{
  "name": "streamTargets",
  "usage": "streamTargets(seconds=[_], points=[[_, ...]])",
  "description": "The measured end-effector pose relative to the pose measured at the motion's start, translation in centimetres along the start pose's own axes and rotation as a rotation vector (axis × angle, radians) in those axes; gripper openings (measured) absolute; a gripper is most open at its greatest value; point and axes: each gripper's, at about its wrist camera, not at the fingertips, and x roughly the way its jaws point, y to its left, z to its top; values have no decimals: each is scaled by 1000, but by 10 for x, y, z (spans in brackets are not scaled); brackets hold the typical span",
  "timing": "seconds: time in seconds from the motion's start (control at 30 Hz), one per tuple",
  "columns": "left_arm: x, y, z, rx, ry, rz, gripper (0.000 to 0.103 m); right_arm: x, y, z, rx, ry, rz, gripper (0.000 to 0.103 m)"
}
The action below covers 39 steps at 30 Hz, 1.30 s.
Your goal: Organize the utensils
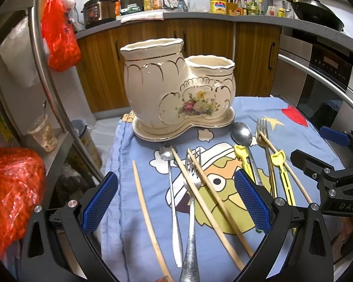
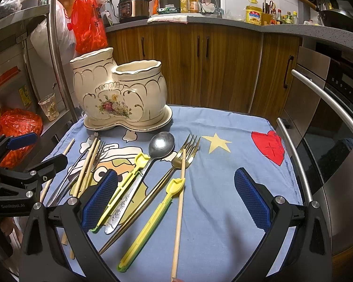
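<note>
We note warm, even indoor light and sharp focus. Fisheye bending and dark vignetting mark all edges, strongest at 9 o'clock.

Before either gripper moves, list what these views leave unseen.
- Inside of the ceramic utensil holder: both views, its walls hide the contents.
- Silver fork handle end: left wrist view, cut by the bottom edge.
- Yellow chopstick lower end: right wrist view, behind the right gripper finger.
- Engraving on the spoon handle: too small.

A two-compartment utensil holder (image 1: 176, 89) stands on its saucer (image 1: 181, 131) at the desk's far edge. Before it lie chopsticks (image 1: 214, 199), forks (image 1: 190, 188), and, to the right, a spoon (image 2: 161, 144).
</note>
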Motion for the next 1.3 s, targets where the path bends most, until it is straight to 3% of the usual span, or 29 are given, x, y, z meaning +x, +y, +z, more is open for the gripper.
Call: streamTargets(seconds=[1.3], points=[[1,1,1,-3,9,1,98,1,1,1,-3,4,-2,98]])
